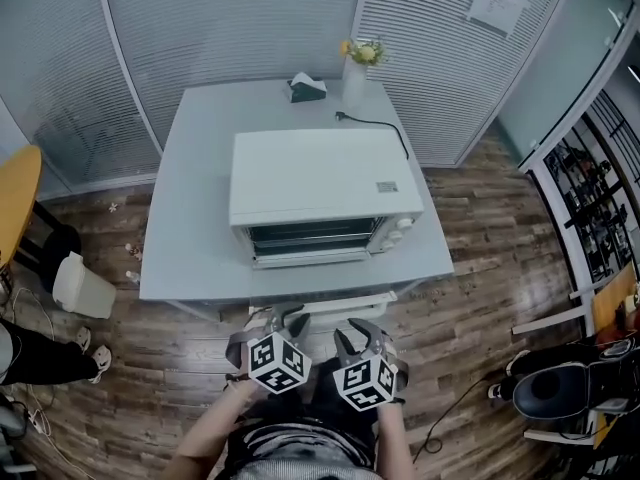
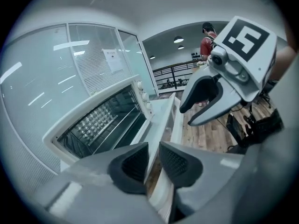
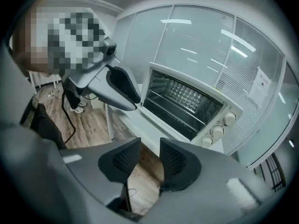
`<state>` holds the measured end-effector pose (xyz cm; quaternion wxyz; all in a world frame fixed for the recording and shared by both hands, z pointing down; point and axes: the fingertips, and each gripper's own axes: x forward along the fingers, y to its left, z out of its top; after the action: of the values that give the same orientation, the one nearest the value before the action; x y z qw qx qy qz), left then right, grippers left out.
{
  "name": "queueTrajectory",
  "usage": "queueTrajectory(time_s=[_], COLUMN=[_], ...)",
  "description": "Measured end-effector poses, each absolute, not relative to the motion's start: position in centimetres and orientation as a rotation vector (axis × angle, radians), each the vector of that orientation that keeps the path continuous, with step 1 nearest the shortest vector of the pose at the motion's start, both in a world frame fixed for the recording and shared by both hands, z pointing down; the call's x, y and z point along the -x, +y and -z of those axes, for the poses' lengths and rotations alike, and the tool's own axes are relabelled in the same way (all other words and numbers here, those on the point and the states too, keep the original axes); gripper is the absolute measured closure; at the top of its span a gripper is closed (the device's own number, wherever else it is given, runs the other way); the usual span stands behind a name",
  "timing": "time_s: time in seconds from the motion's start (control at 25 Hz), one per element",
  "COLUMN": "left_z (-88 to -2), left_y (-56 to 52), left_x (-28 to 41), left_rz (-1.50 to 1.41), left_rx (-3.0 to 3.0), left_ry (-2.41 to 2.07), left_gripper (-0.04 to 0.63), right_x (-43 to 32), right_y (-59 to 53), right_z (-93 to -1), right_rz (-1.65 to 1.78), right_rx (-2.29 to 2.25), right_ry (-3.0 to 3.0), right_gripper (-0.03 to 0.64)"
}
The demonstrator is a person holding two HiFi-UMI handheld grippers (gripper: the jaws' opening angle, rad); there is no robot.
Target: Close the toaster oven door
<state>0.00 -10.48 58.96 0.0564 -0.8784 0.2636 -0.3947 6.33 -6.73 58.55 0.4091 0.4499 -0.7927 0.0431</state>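
Left fingers: the left gripper (image 1: 285, 320) holds its fingers (image 2: 133, 164) only a narrow gap apart, with nothing pinched between them.
Right fingers: the right gripper (image 1: 358, 336) has its fingers (image 3: 175, 160) spread a little wider, and it is empty as well.
Where the grippers are: side by side in front of the person, short of the tabletop's (image 1: 200, 218) near edge and touching nothing.
Door: the door (image 1: 310, 259) is folded down flat. It lies ahead of both pairs of fingers and well clear of them.
Toaster oven: the toaster oven (image 1: 325, 183) sits mid-tabletop, with its dark cavity and rack showing.
Step in hand: this looks like the approach, and the closing has not begun.
Next move: I'd say one gripper has to reach in under the door's front edge. It can then swing the door up until it meets the frame.
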Motion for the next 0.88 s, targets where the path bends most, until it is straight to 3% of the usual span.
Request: queueTrajectory(time_s=[0.28,0.44,0.6,0.88], left_z=[-57.1,-56.0,-55.5,-54.3], left_y=[-12.2,-13.4,-14.2,-15.1], left_x=[0.1,0.2,0.2,0.7], left_rz=[1.164,1.146,1.147,1.088], left_rx=[2.645,2.624,2.614,2.642], left_ry=[0.798,0.808,0.805,0.836], left_gripper=[0.511,0.511,0.511,0.511], right_x=[-6.2,-6.3,-6.1,-5.9], right_y=[-8.8,-10.1,-11.2,-12.9], right_z=[-59.1,-57.9,-57.7,-57.5], right_rz=[0.098,0.184,0.261,0.24], right_rx=[-0.996,-1.016,-0.977,-0.95], right_ry=[-1.859,-1.836,-1.772,-1.81], right_gripper=[0.485,0.515,0.472,0.48])
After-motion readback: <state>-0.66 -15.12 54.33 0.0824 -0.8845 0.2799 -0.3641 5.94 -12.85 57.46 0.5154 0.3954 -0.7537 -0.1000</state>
